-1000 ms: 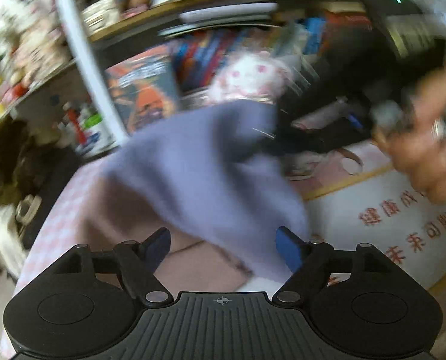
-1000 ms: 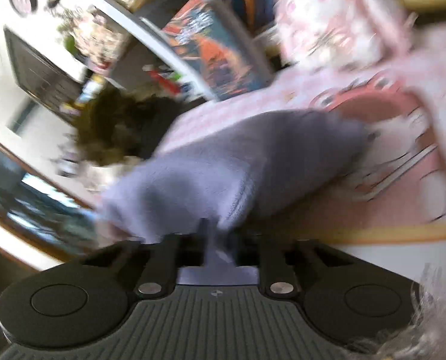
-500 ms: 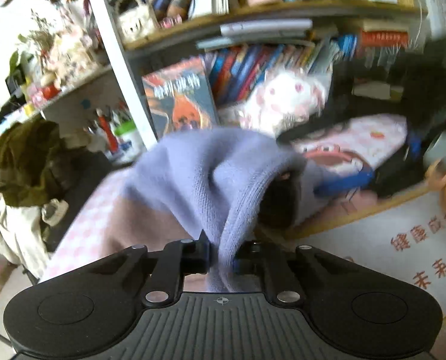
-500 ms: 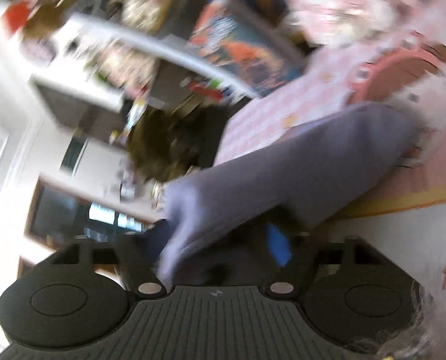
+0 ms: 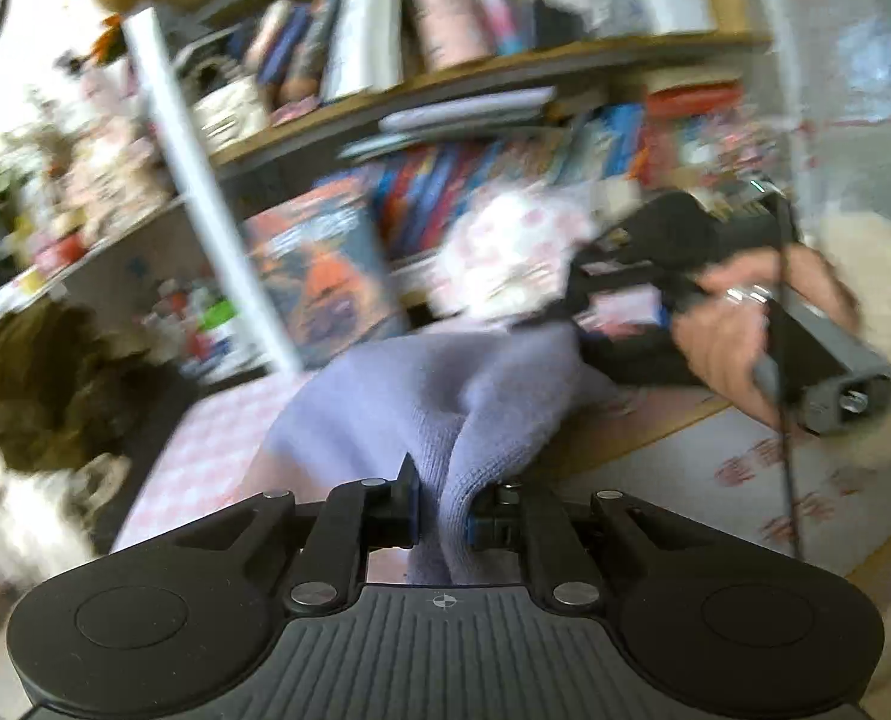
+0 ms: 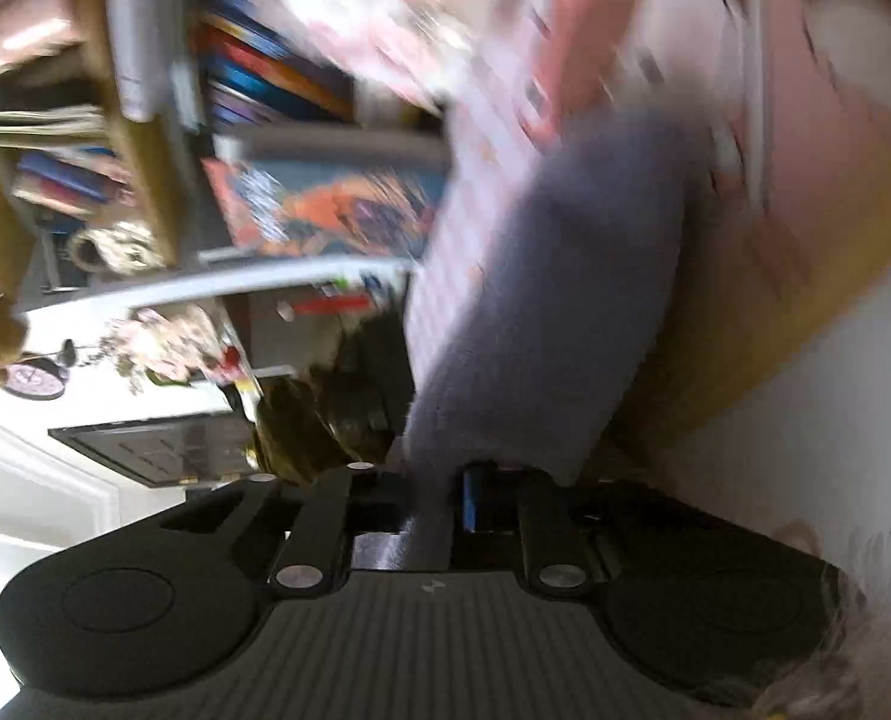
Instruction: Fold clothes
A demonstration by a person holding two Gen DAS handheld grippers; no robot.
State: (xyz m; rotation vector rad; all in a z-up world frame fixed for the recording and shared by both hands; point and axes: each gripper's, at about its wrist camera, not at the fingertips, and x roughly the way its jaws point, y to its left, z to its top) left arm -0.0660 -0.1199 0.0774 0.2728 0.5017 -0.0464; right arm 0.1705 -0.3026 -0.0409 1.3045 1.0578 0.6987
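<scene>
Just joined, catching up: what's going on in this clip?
A person is folding a lavender sweater with two handheld grippers. The left gripper is shut on a bunched fold of it, and the right gripper is clamped on another part. The sweater hangs over a pink checked table by a bookshelf. Both views are motion-blurred.

Left gripper (image 5: 442,501): jaws closed tight, pinching a fold of lavender knit garment (image 5: 445,396). Right gripper (image 6: 439,501): rolled hard sideways, jaws likewise clamped on the same cloth. Person's right hand (image 5: 739,330), ring on one finger, wraps the right gripper's handle.
</scene>
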